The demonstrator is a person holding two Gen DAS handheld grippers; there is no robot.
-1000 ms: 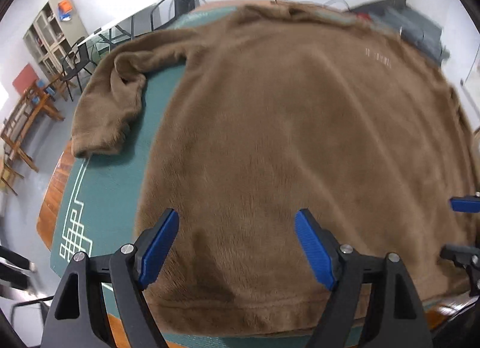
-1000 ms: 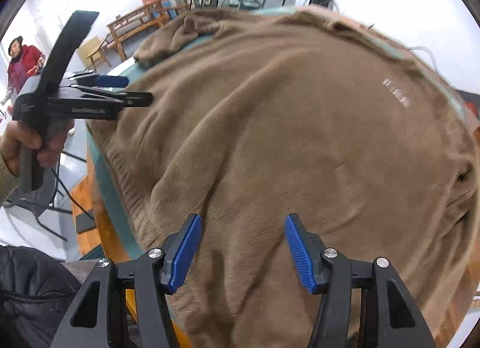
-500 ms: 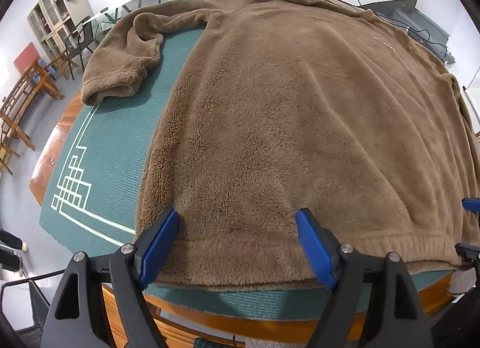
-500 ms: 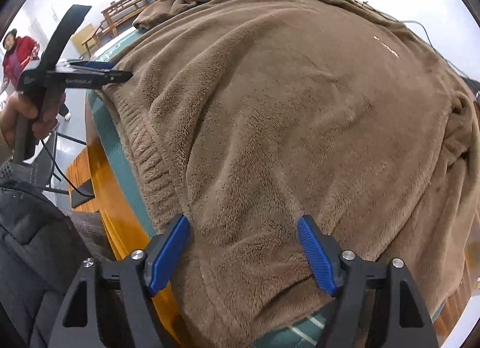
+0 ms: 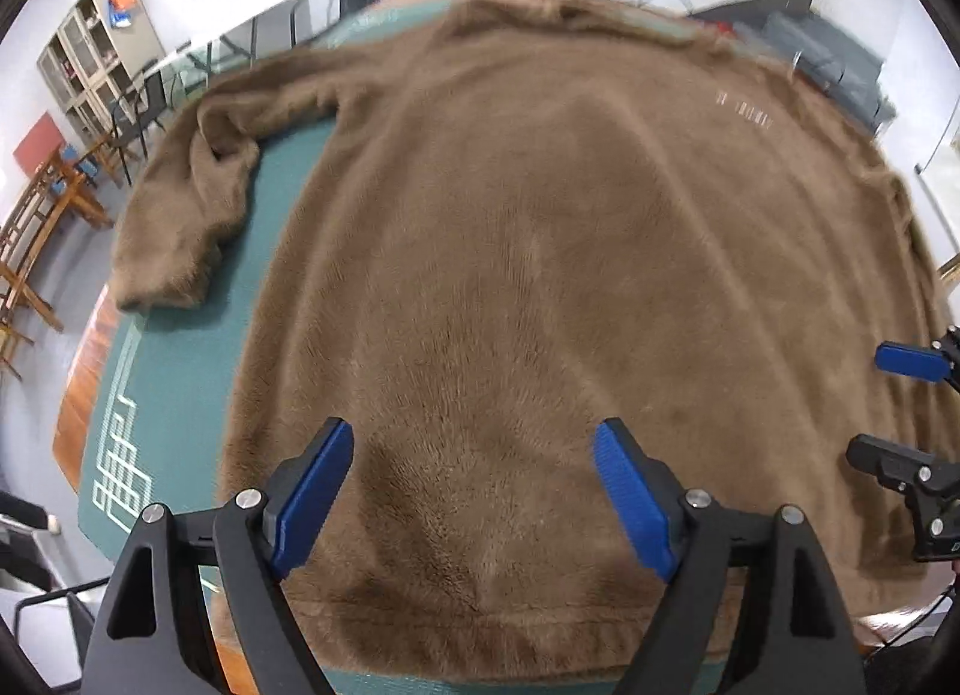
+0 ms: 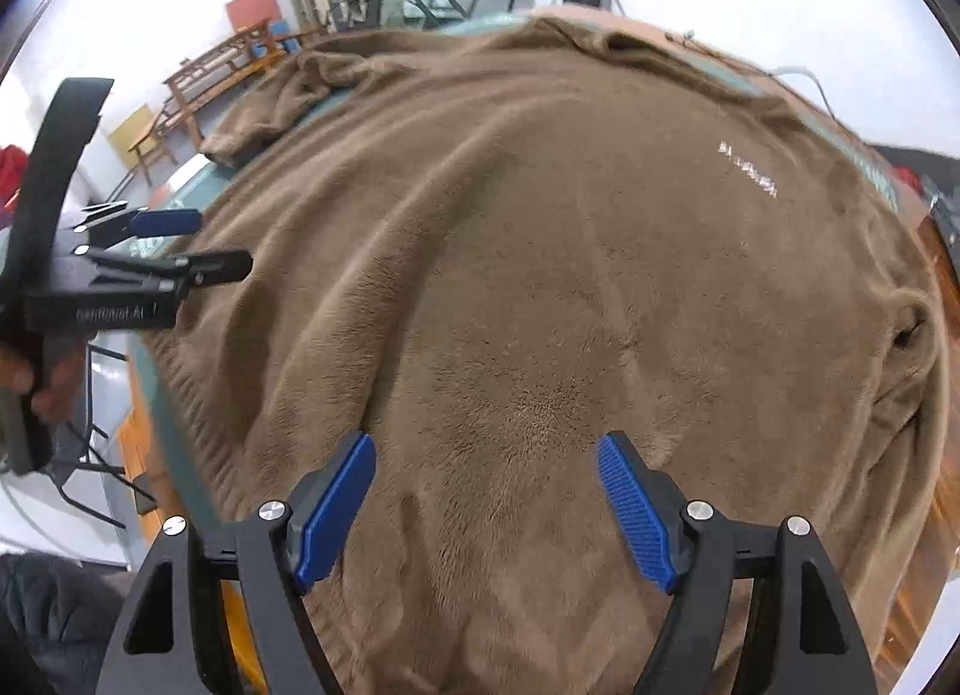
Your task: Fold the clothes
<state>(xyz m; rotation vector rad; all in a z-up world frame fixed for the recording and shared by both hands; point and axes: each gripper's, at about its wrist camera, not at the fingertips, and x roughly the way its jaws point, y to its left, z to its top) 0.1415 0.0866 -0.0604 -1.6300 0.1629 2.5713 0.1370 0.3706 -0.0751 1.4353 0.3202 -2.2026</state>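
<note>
Both jaws stand wide and hold nothing: the left gripper point(image 5: 474, 491) and the right gripper point(image 6: 486, 503) hang above the sweater point(image 5: 540, 275), with only fleece showing under the blue pads.

This brown sweater lies spread flat on the table point(image 5: 174, 395), which has a green cover. Its hem point(image 5: 480, 623) is at the near edge. One sleeve point(image 5: 192, 203) is bent on the left side, and the other sleeve point(image 6: 900, 359) is bunched at the right side.

I think the step now is to choose where to grip for the first fold. It is better to take an edge, the hem or a sleeve cuff, and not the middle of the body, because thick fleece there makes a lump between the pads. Both grippers should pinch at the same line, so the fold stays straight. The sleeve on the right may need smoothing first.

No container is in reach. Only a shelf cabinet point(image 5: 102, 53) stands far behind; its contents are too small to tell.
</note>
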